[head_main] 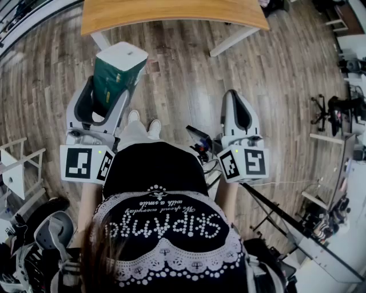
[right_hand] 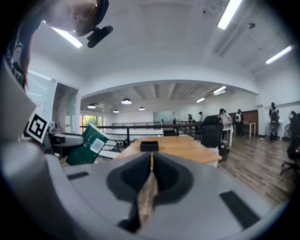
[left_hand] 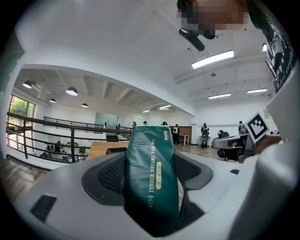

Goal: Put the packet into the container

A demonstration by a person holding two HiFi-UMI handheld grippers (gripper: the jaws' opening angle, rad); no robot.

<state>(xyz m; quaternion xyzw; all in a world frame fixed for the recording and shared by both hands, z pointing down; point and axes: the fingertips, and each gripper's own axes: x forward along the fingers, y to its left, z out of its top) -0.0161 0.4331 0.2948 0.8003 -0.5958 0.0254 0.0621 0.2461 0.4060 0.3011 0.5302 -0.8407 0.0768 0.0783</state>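
Currently | step: carry, container not reached | my left gripper (head_main: 107, 88) clamps the green packet (left_hand: 152, 178), upright above the floor (head_main: 183, 80) | right gripper (right_hand: 151, 157): jaws together, empty | next: approach wooden table (head_main: 171, 14), locate container.

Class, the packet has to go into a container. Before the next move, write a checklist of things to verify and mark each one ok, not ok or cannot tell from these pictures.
1. Packet gripped: ok, the left gripper is closed on its sides.
2. Right gripper free: ok, jaws together, nothing between them.
3. Container located: cannot tell; only a small black box shows on the table.
4. Table ahead: ok, it stands in front of the person.
5. Way to the table: ok, nothing lies on the floor between.
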